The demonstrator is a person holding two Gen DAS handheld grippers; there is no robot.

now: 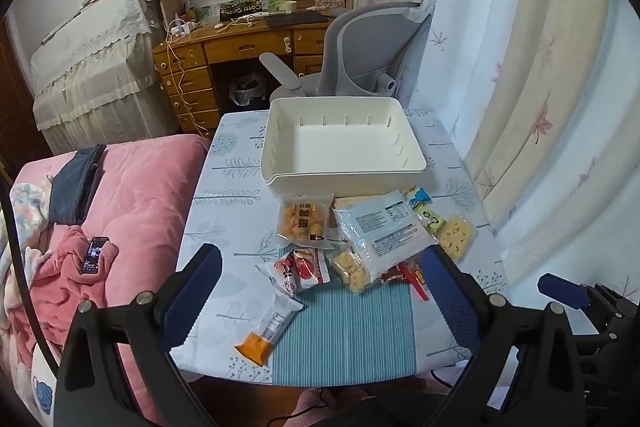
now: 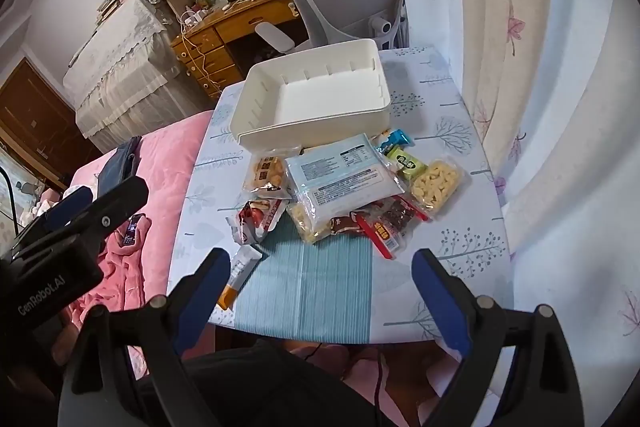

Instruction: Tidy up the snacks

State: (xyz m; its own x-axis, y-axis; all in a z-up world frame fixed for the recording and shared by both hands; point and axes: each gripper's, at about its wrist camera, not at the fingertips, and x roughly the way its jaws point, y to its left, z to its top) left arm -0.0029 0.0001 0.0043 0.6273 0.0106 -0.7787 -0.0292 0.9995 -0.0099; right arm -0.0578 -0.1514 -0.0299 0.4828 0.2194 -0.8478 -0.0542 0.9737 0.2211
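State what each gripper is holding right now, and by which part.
Nothing is held. The left gripper and the right gripper are both open above the near edge of the table, their fingers touching none of the snack packets, and the white bin is empty.

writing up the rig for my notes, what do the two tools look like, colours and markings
Both match: the left tool and right tool have black frames with silver rivets and two fingers faced with dark blue textured pads. The right wrist view shows white "GenRobot.AI" lettering on the left tool's black body. A thin black cable hangs below.
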